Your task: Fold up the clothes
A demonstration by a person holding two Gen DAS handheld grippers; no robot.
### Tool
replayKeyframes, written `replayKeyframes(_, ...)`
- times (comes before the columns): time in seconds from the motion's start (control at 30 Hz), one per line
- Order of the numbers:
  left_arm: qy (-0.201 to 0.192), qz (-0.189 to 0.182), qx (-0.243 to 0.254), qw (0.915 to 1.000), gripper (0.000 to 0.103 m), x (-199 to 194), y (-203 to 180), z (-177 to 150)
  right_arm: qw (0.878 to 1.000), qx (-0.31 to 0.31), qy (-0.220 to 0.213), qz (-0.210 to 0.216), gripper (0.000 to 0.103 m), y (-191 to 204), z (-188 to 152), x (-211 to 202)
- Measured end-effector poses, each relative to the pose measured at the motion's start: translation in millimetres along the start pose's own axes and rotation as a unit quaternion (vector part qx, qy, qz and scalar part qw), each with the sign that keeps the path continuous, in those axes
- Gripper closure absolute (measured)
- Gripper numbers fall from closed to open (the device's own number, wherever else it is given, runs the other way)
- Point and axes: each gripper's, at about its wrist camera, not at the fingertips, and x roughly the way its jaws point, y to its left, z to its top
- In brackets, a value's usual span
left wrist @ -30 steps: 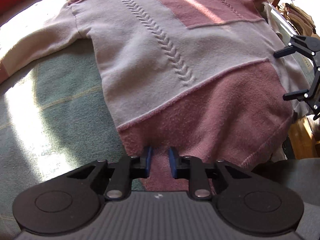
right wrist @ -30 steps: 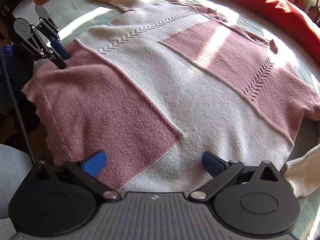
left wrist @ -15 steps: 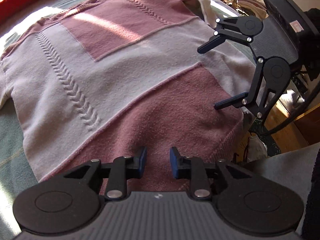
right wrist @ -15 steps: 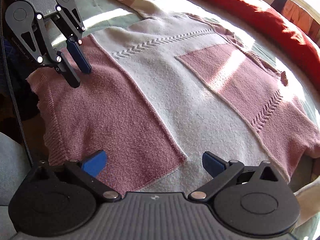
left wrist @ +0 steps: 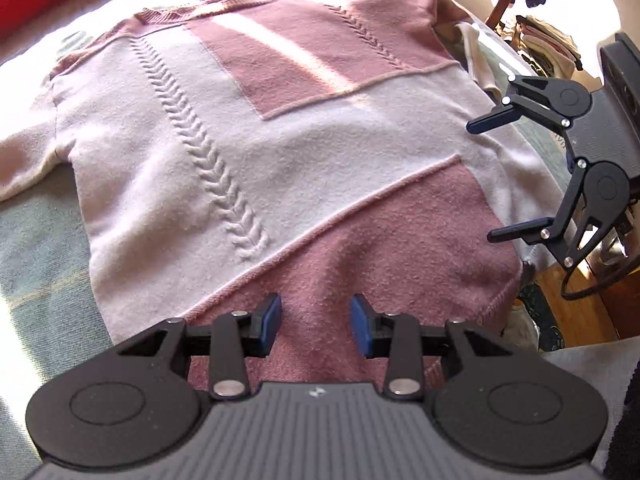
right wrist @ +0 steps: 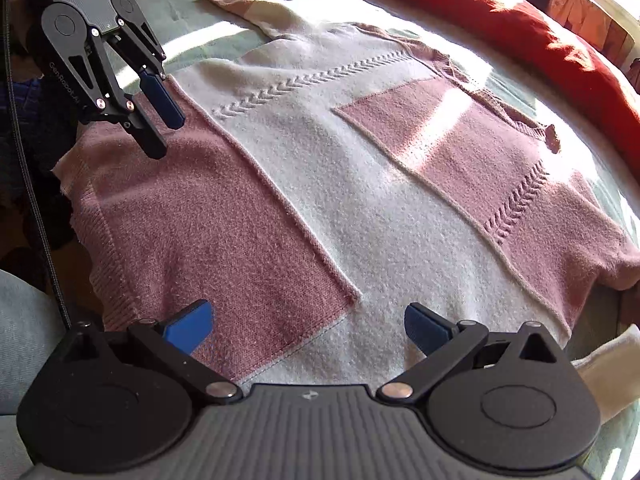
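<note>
A knit sweater (left wrist: 320, 152) in mauve and cream panels lies flat on the bed, hem toward me. My left gripper (left wrist: 316, 326) hovers over the mauve hem panel. Its jaws are opening, and the blue pads (left wrist: 272, 324) stand apart with only cloth beneath them, nothing pinched. In the right wrist view the sweater (right wrist: 360, 200) fills the frame and the left gripper (right wrist: 166, 136) hangs over its mauve corner. My right gripper (right wrist: 308, 326) is wide open above the hem where mauve meets cream. From the left wrist view the right gripper (left wrist: 480, 182) stands at the sweater's right edge.
A green blanket (left wrist: 36, 260) covers the bed, with a red cushion (right wrist: 520, 20) along the far side. A cream sleeve (right wrist: 608, 364) trails off near the bed edge. Wooden floor (left wrist: 580, 300) and a pile of clothes (left wrist: 548, 44) lie beyond. A person's trouser leg (right wrist: 20, 320) is close.
The left gripper was shut on the mauve hem; its jaws have parted and let go. It has shifted along the hem onto the mauve panel. The right gripper stayed wide open.
</note>
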Motion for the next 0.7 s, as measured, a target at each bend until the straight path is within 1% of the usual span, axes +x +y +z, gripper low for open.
replayKeyframes(0.03, 0.008, -0.003, -0.006, 0.9999, 0.066, 2, 2, -7, 1.0, 0.005, 0.006, 0.002, 0.0, -2, -1, 2)
replayKeyframes(0.1, 0.019, -0.012, -0.037, 0.9991, 0.06, -1, 5, -28, 0.999, 0.028, 0.033, 0.007, 0.0, -6, -10, 6)
replayKeyframes(0.17, 0.04, -0.013, -0.052, 0.9978, 0.059, -7, 3, -44, 0.997, 0.051, 0.053, 0.008, 0.0, -8, -23, 0)
replayKeyframes(0.23, 0.061, -0.009, -0.061, 0.9962, 0.059, -14, 4, -46, 0.995, 0.073, 0.068, 0.009, 0.0, -8, -36, -7)
replayKeyframes(0.27, 0.063, -0.005, -0.065, 0.9959, 0.06, -18, 6, -40, 0.994, 0.083, 0.076, 0.009, 0.0, -8, -42, -11)
replayKeyframes(0.3, 0.048, 0.001, -0.06, 0.9971, 0.06, -23, 8, -30, 0.992, 0.094, 0.084, 0.009, 0.0, -9, -48, -15)
replayKeyframes(0.33, 0.022, 0.009, -0.049, 0.9985, 0.06, -28, 9, -19, 0.991, 0.104, 0.079, 0.007, 0.0, -12, -47, -18)
replayKeyframes(0.43, -0.053, 0.026, -0.027, 0.9979, 0.06, -30, 20, 23, 0.99, 0.132, 0.043, -0.007, 0.0, -25, -32, -21)
replayKeyframes(0.5, -0.091, 0.037, -0.01, 0.9951, 0.058, -17, 29, 52, 0.992, 0.126, 0.013, -0.024, 0.0, -34, -15, -13)
replayKeyframes(0.57, -0.11, 0.056, 0.012, 0.9922, 0.059, 1, 36, 74, 0.993, 0.105, -0.02, -0.047, 0.0, -44, 9, 3)
replayKeyframes(0.6, -0.11, 0.066, 0.02, 0.9915, 0.058, 9, 41, 80, 0.993, 0.098, -0.031, -0.049, 0.0, -50, 18, 10)
replayKeyframes(0.67, -0.1, 0.084, 0.025, 0.9911, 0.056, 23, 57, 85, 0.993, 0.097, -0.031, -0.054, 0.0, -62, 25, 22)
replayKeyframes(0.7, -0.098, 0.081, 0.017, 0.9917, 0.052, 24, 66, 81, 0.993, 0.097, -0.029, -0.056, 0.0, -68, 28, 28)
